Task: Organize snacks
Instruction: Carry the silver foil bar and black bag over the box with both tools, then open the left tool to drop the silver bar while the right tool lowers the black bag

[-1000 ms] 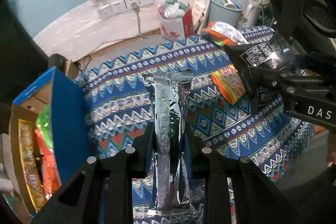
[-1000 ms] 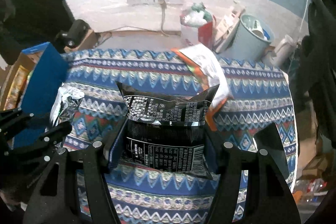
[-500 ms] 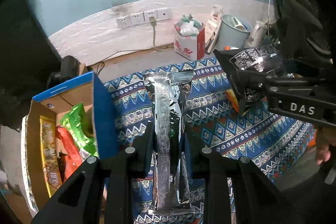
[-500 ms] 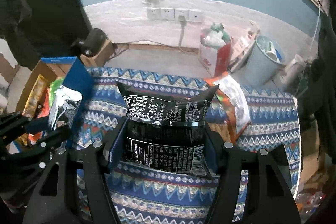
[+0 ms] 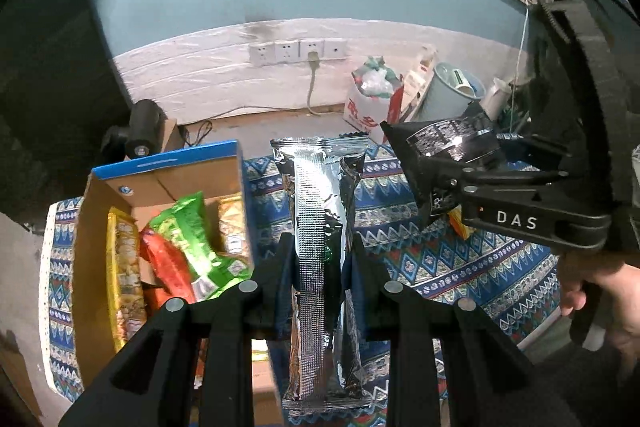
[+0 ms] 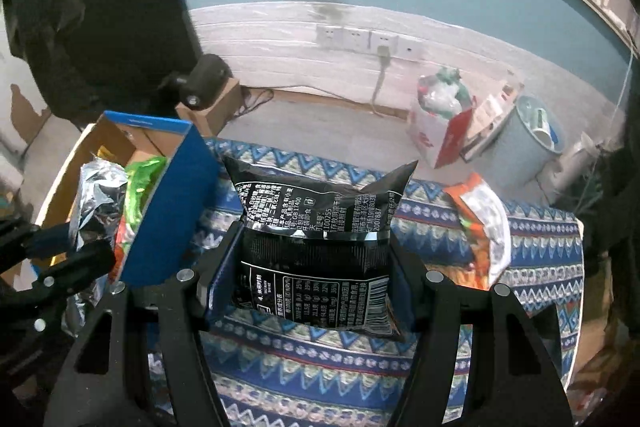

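My left gripper (image 5: 318, 259) is shut on a long silver foil snack packet (image 5: 320, 211), held upright above the patterned table, just right of the open cardboard box (image 5: 120, 183). The box holds several packets: green (image 5: 188, 231), red (image 5: 168, 267) and yellow (image 5: 124, 267). My right gripper (image 6: 316, 255) is shut on a black snack bag (image 6: 316, 223) with white print, lifted over the cloth. The left wrist view has that black bag (image 5: 448, 143) at the right, with a hand (image 5: 600, 303) on the handle. In the right wrist view the silver packet (image 6: 96, 195) hangs over the box (image 6: 176, 195).
An orange and white snack bag (image 6: 484, 223) lies on the blue patterned cloth (image 6: 320, 367) at the right. Behind the table stand a red and white carton (image 6: 440, 131), a grey bin (image 6: 524, 143) and wall sockets (image 6: 368, 39). A dark camera-like object (image 5: 140, 131) sits behind the box.
Both grippers have lifted and moved left toward the box with their packets still held. The inside of the box has come into view.
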Demonstrator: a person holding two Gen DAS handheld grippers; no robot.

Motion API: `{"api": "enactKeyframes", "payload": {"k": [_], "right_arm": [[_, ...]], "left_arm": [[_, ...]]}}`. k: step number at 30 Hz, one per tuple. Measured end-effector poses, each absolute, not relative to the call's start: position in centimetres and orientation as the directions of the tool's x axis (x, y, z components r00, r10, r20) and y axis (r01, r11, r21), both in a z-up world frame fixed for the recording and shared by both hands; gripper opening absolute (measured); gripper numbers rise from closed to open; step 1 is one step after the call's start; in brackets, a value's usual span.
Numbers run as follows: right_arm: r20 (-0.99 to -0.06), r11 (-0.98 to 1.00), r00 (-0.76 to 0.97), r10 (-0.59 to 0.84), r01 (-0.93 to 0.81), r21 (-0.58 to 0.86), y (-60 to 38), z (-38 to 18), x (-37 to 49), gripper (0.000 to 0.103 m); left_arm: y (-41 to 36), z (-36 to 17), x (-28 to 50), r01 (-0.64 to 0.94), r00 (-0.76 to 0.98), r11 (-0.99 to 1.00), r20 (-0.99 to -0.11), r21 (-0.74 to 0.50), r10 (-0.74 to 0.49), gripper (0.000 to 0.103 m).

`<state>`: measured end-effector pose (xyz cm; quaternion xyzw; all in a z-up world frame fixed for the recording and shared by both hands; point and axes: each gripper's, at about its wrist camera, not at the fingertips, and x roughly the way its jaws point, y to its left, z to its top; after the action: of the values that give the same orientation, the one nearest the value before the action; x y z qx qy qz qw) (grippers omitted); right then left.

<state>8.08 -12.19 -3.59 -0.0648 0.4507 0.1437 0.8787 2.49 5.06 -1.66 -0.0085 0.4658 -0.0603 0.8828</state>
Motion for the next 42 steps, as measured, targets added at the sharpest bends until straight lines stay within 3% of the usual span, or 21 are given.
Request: {"api": "enactKeyframes", "payload": {"k": [16,29,32,34,37,42], "right_arm": [[-0.817,0.91,0.521,0.249,-0.414,0.013,-3.3,-3.4,9.3,0.064],[-0.838,0.871,0.464,0.286,-0.491,0.026,2.8,-4.8,9.5,0.065],[-0.844,0.865,0.454,0.288,-0.502,0.025,3.5,-5.1,9.5,0.065],[-0.846,0.861,0.449,0.287,-0.509,0.022,4.1,-5.3,9.3,0.065],[-0.85,0.853,0.44,0.288,-0.521,0.019,4.8,-5.7,9.1,0.065],[-0.861,0.837,0.417,0.292,-0.548,0.018,6.2,-6.5,8.9,0.065]], "left_arm": [[13.5,-3.3,1.6,-0.042,0.559,0.998,-0.829,-0.046,-0.015,0.026],[17.3,-7.6,1.6,-0.122,0.455,0.991,-0.891,-0.047,0.014,0.026],[18.5,-7.7,1.4,-0.152,0.444,0.986,-0.896,-0.071,0.004,0.036],[19.2,-7.3,1.3,-0.172,0.447,0.982,-0.894,-0.076,0.009,0.055],[19.9,-6.7,1.2,-0.179,0.458,0.982,-0.889,-0.061,0.029,0.064],[20.8,-5.6,0.8,-0.201,0.473,0.979,-0.873,0.027,0.122,0.069]]}}
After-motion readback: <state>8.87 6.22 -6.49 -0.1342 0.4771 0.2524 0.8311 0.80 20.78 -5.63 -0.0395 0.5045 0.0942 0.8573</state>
